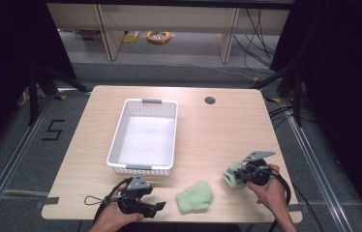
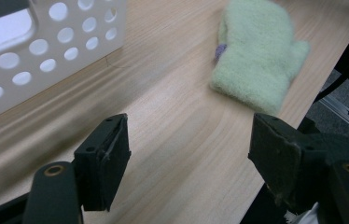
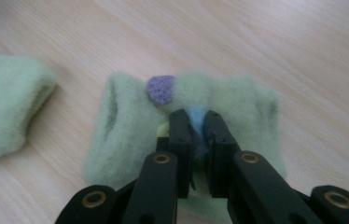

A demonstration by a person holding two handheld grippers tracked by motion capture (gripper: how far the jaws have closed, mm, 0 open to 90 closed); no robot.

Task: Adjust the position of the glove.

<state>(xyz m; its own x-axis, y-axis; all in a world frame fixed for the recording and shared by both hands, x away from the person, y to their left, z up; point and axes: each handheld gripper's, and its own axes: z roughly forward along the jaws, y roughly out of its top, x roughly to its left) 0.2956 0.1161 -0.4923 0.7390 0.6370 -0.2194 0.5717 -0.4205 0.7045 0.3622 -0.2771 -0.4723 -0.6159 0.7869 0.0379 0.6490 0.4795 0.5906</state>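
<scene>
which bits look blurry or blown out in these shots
High view: the white perforated plastic basket floor glares bright, surroundings dark. Left gripper view: the pale green fuzzy mitten is soft. Right gripper view: the second green mitten and far wooden table are blurred.

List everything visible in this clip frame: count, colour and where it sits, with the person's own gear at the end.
mittens: 2, pale green; free mitten at the near table edge between the hands, gripped mitten at the near right.
basket: 1, white, perforated, left of centre.
table: 1, light wood, with a round hole at the far right.
cable coil: 1, yellow, on the floor beyond.
left gripper: black, open over bare table.
right gripper: black, pinching the gripped mitten.
</scene>
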